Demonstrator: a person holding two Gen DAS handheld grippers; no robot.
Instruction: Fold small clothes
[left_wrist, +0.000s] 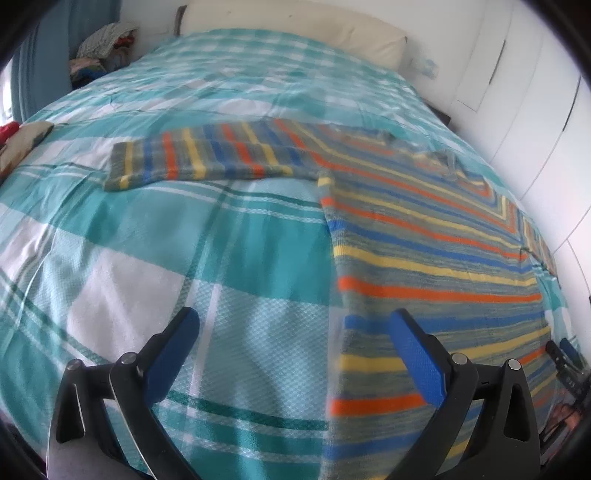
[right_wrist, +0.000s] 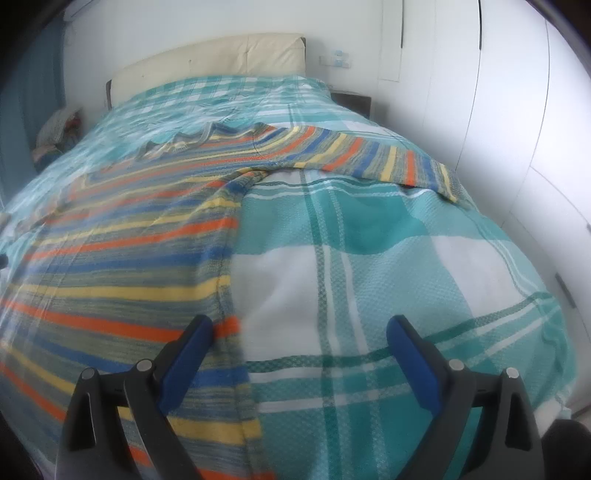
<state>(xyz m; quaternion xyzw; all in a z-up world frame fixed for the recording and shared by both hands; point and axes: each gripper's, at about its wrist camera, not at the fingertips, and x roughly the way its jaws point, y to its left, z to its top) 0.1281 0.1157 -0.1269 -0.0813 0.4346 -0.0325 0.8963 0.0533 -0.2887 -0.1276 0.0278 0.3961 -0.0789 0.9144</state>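
A striped sweater (left_wrist: 424, 236) in orange, blue, yellow and grey lies flat on the bed, both sleeves spread out. One sleeve (left_wrist: 199, 155) reaches left in the left wrist view. The other sleeve (right_wrist: 376, 155) reaches right in the right wrist view, where the sweater body (right_wrist: 122, 266) fills the left. My left gripper (left_wrist: 295, 325) is open and empty above the sweater's left side edge near the hem. My right gripper (right_wrist: 299, 332) is open and empty above the sweater's right side edge.
The bed carries a teal and white plaid cover (left_wrist: 155, 258) with a cream headboard (right_wrist: 207, 62) at the far end. A pile of clothes (left_wrist: 103, 48) sits at the far left. White wardrobe doors (right_wrist: 517, 129) stand along the right.
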